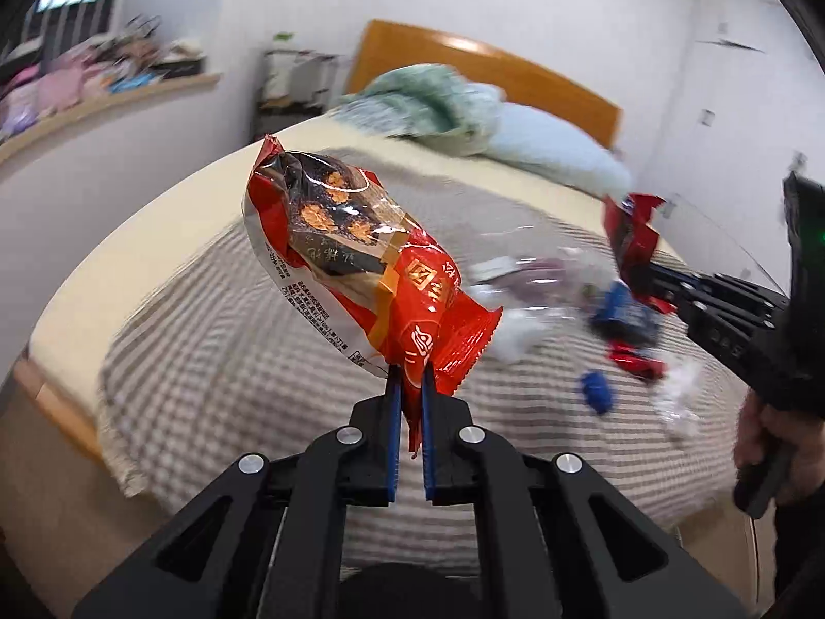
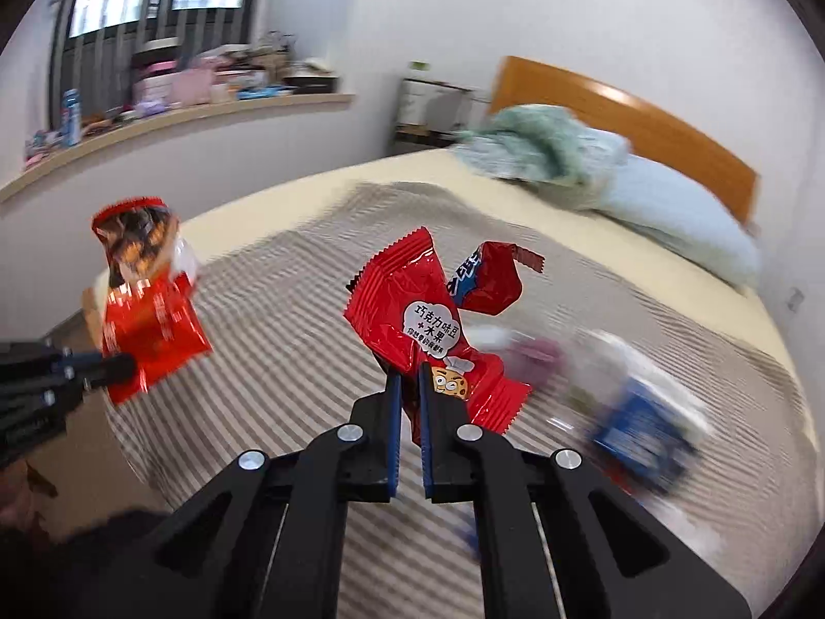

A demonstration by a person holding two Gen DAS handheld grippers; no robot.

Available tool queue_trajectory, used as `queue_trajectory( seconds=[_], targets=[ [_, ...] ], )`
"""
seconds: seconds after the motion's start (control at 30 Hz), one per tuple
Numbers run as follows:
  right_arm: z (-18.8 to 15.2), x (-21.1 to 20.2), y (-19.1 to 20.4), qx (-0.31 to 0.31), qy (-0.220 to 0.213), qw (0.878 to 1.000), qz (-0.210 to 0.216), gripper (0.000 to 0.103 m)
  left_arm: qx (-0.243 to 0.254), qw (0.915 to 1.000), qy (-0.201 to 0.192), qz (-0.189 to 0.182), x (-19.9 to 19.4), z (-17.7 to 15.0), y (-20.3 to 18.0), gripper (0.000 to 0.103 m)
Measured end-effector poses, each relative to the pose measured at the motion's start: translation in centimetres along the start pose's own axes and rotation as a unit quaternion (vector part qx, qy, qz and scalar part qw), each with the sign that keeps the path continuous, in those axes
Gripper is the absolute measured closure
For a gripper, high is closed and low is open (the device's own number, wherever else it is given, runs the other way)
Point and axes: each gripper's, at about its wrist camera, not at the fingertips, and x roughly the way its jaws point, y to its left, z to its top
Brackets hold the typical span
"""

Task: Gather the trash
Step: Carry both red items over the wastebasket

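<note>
Red snack bag [image 1: 361,268]: held above the striped blanket [image 1: 232,361], pinched at its lower crimped edge
Left gripper [image 1: 410,387]: jaws closed on it
Red cookie wrapper [image 2: 428,330]: raised over the bed
Right gripper [image 2: 410,387]: jaws clamped on its lower end
Remaining trash [image 1: 619,314]: blurred wrappers on the blanket

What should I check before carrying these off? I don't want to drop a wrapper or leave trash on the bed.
1. Left gripper shut on the red snack bag: ok, though it pinches only the bag's corner.
2. Right gripper shut on the red cookie wrapper: ok.
3. Both items lifted off the striped blanket: ok.
4. Bed cleared: not ok, a blue packet and other litter remain.
5. Bin location: cannot tell, none in view.
</note>
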Motion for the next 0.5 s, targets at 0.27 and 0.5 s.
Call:
queue_trajectory(
  seconds=[0.27,0.5],
  targets=[
    [-9.5,-11.4,-11.6,0.115,0.018,0.984,-0.133,0.097,0.115,0.9886,0.017,-0.096,-0.9,-0.7,-13.0,0.099],
    [-22.1,-19.9,-19.8,0.233,0.078,0.942,-0.229,0.097,0.262,0.9368,0.086,-0.216,0.2,-5.9,-28.6,0.099]
  ],
)
